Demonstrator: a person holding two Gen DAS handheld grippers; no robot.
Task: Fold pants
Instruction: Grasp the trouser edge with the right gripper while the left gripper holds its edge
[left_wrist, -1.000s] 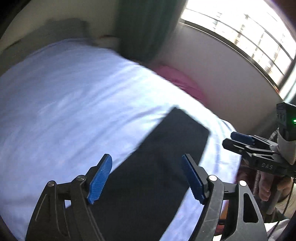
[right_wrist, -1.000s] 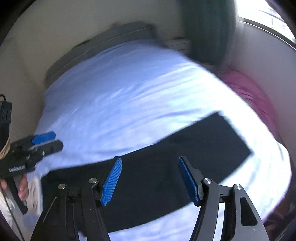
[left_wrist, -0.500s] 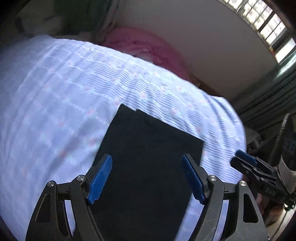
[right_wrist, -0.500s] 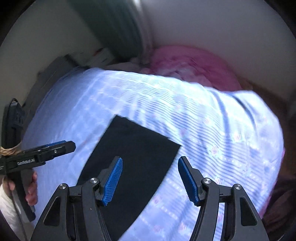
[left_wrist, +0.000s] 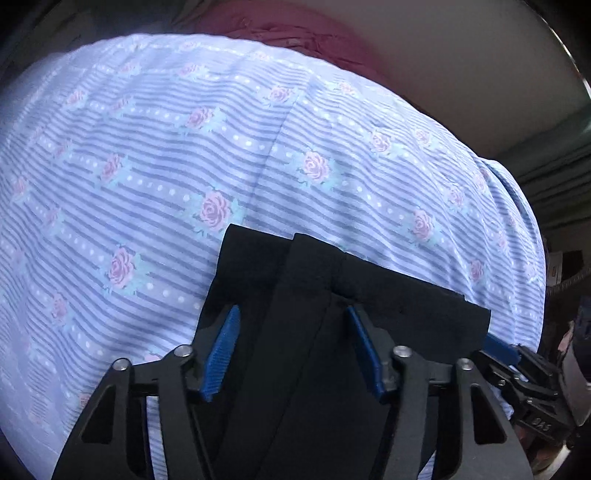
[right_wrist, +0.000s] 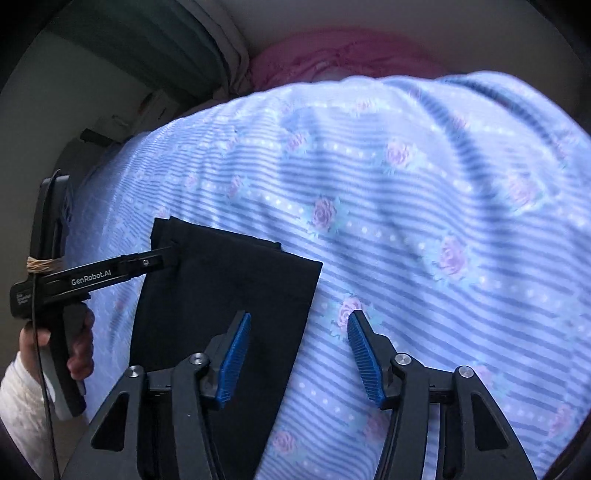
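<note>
Black pants lie at six o'clock on the floral bedsheet, both the left gripper and right gripper part-open, just narrowing, gripping nothing yet, straddling the hem corners, apparently to lift them for folding

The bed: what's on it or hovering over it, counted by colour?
Black pants: 1
Black tongs with blue pads: 2, left tongs, right tongs
Pale blue rose-print sheet: 1
Pink bedding: 1
Total: 5
</note>
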